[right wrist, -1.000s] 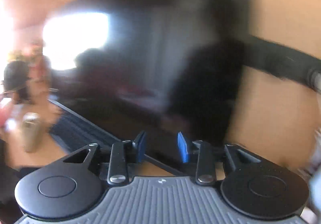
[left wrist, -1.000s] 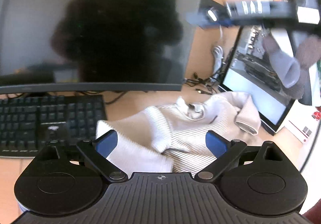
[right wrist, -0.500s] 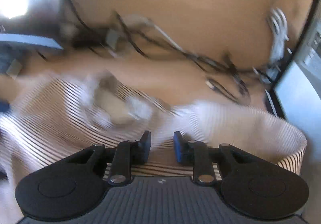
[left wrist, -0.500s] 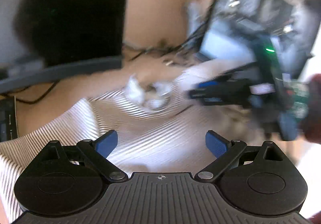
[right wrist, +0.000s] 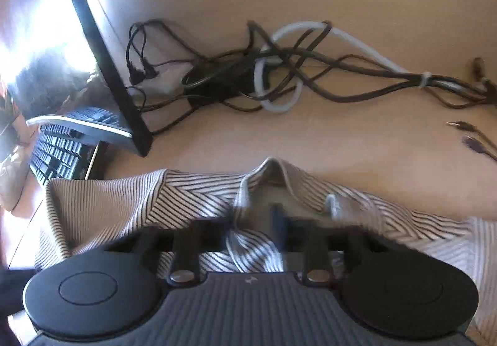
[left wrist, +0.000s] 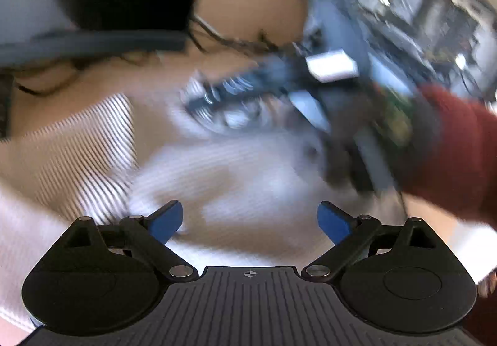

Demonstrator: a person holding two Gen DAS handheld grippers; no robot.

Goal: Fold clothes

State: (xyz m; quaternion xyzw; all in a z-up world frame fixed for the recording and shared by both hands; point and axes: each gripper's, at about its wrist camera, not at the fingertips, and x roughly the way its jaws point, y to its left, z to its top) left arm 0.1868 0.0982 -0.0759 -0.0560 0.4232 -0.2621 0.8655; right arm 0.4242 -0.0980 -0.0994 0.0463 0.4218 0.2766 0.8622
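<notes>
Right gripper (right wrist: 253, 229) sits at the collar of the striped top (right wrist: 102, 203), fingers blurred, closure unreadable. Left gripper (left wrist: 250, 220) spread wide above its body. Top lies on desk (right wrist: 341, 141), long axis left-right.

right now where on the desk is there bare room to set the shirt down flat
Bare desk lies between the shirt collar and the cable tangle. Behind it is crowded with cables; at left the monitor and keyboard hem it in; loose plugs lie at right.
</notes>
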